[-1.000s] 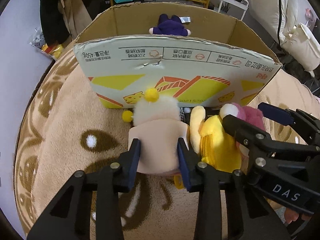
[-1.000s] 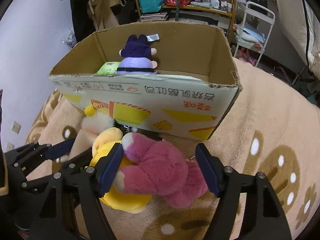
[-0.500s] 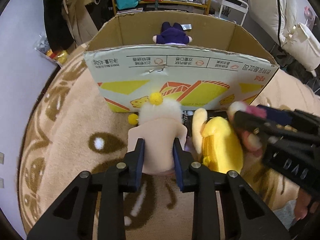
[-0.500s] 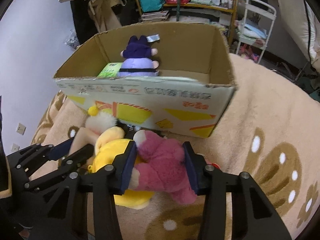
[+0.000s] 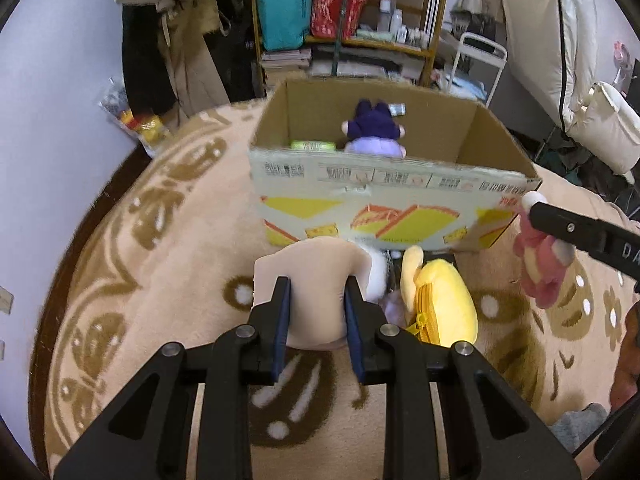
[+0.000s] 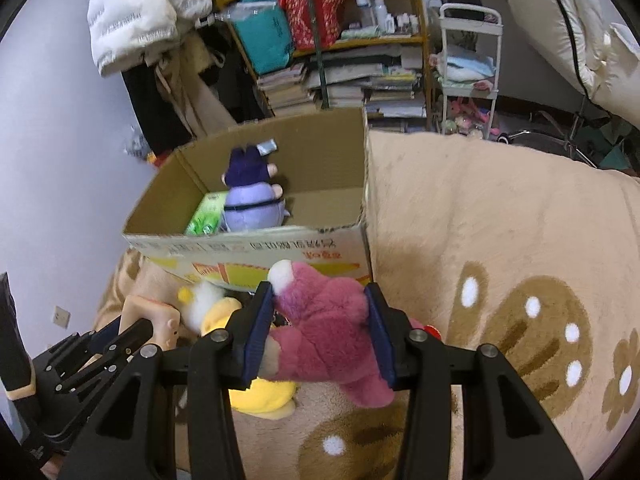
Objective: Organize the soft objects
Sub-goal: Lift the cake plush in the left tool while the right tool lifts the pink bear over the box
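My left gripper (image 5: 316, 300) is shut on a beige plush toy (image 5: 310, 276) with a white fluffy head, lifted off the rug in front of the cardboard box (image 5: 384, 204). In the right wrist view my right gripper (image 6: 320, 312) is shut on a pink plush bear (image 6: 324, 328), raised near the box's front wall (image 6: 256, 252). The pink bear (image 5: 538, 264) also hangs at the right of the left wrist view. A yellow plush (image 5: 440, 304) lies on the rug between the two. Inside the box sit a purple plush (image 6: 250, 196) and a green packet (image 6: 206, 214).
A tan patterned rug (image 6: 500, 240) covers the surface around the box. Behind stand a shelf of books and bags (image 6: 340, 40), a white cart (image 6: 468, 60), hanging coats (image 6: 144, 12) and a white padded item (image 5: 600, 132) at the right.
Both grippers closed on their toys and rose: the left lifted the beige plush, the right lifted the pink bear up and off to the right. The yellow plush stayed on the rug.
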`<action>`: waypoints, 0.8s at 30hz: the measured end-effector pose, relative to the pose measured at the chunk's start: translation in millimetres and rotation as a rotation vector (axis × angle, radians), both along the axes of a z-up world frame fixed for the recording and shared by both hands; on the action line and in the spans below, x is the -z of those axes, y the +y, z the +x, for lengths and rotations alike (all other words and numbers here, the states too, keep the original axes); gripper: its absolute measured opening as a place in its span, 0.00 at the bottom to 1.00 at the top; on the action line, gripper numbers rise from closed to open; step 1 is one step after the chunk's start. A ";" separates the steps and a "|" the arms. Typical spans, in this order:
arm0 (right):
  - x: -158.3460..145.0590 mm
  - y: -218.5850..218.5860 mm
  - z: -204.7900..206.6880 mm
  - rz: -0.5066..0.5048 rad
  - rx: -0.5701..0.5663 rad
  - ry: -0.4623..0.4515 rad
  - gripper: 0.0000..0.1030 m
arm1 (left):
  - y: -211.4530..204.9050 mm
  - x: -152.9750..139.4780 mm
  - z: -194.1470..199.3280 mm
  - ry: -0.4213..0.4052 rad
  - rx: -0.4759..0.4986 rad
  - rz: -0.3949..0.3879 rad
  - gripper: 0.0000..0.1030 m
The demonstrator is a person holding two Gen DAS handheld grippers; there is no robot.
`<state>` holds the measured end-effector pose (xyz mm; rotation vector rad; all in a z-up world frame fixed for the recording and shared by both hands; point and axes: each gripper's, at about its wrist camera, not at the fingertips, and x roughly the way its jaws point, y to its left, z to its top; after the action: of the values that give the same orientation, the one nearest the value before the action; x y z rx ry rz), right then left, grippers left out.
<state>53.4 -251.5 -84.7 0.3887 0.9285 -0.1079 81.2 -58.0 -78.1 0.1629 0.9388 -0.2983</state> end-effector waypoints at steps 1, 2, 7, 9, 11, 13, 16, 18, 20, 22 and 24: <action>-3.7 -0.1 -2.7 0.000 0.003 -0.013 0.47 | 0.6 -3.6 -2.1 -0.019 0.001 0.002 0.24; -8.5 -0.3 -5.6 -0.001 0.004 -0.029 0.47 | 1.2 -8.3 -4.9 -0.039 0.003 0.003 0.24; -31.6 0.5 -15.5 -0.011 0.004 -0.117 0.47 | 5.8 -27.9 -13.5 -0.114 -0.001 0.001 0.24; -40.8 0.7 -20.1 -0.008 0.003 -0.157 0.47 | 8.3 -34.4 -16.5 -0.147 -0.008 0.004 0.24; -50.2 1.3 -23.9 -0.011 -0.001 -0.197 0.47 | 10.2 -41.4 -19.6 -0.182 -0.010 0.004 0.24; -59.9 4.0 -27.0 -0.023 -0.005 -0.245 0.47 | 12.5 -49.4 -21.6 -0.217 -0.013 -0.004 0.24; -73.1 8.1 -29.9 -0.037 -0.017 -0.305 0.47 | 15.7 -61.5 -24.0 -0.275 -0.021 -0.013 0.24; -80.4 9.8 -30.7 -0.033 -0.024 -0.339 0.47 | 16.8 -67.8 -25.7 -0.320 -0.020 -0.014 0.24; -86.0 10.6 -30.8 -0.028 -0.026 -0.366 0.47 | 16.6 -73.4 -27.2 -0.358 -0.007 -0.012 0.24; -92.4 11.9 -29.9 -0.033 -0.026 -0.394 0.47 | 15.2 -78.8 -26.3 -0.390 0.008 -0.008 0.24; -95.6 12.9 -29.2 -0.044 -0.028 -0.415 0.47 | 11.3 -84.0 -25.4 -0.418 0.029 -0.003 0.24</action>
<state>24.2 -238.6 10.8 0.3401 0.5211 -0.0203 55.7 -46.7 5.9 0.2265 0.5219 -0.2786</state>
